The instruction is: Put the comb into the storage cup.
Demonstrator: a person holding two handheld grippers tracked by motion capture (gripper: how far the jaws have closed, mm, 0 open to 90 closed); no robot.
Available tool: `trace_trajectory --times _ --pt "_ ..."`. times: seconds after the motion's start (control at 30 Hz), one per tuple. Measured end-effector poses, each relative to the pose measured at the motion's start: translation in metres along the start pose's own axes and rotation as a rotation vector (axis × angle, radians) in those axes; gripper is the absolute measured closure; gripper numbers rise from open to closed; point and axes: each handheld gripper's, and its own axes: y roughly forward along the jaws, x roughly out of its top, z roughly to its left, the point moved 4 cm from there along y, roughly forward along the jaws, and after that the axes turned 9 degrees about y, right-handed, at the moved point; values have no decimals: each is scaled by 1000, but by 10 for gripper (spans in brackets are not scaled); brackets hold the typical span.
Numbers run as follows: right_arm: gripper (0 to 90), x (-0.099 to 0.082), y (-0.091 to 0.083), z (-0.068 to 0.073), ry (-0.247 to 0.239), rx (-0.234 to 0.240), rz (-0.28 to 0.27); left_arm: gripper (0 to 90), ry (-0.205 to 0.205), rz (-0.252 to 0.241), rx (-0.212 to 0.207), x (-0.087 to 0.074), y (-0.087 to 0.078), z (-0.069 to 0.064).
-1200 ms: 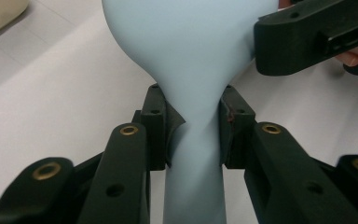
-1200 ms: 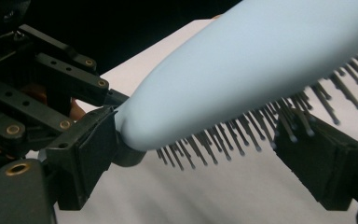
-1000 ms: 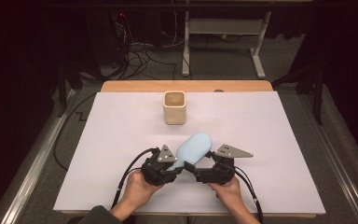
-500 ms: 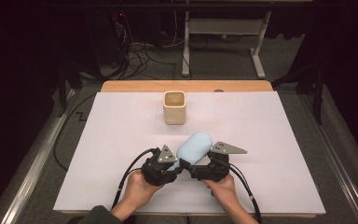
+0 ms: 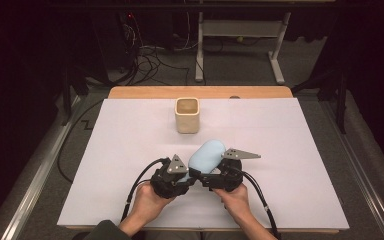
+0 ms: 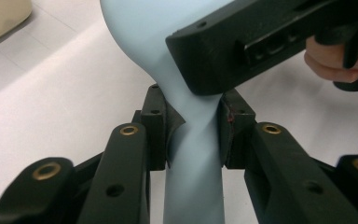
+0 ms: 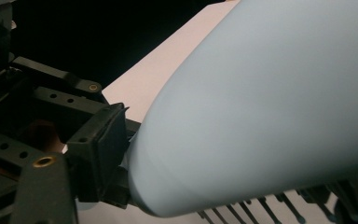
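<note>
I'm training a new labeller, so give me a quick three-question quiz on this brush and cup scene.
1. Which is nearer the far edge of the table: the cup or the brush?
2. Where does the left claw grip the brush? A) handle B) head C) bristles
3. True or false: the cup lies tipped on its side.

Key: 1. The cup. 2. A: both pads press on the narrow handle. 3. False: it stands upright, mouth up.
</note>
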Motion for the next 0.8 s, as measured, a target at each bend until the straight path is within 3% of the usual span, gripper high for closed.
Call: trace_trajectory --times 0.27,0.8 --pt "402 7 -4 5 -6 17 4 689 -3 -1 4 0 -1 2" --pt "539 17 -4 16 -36 64 58 689 -17 -30 12 0 -7 4"
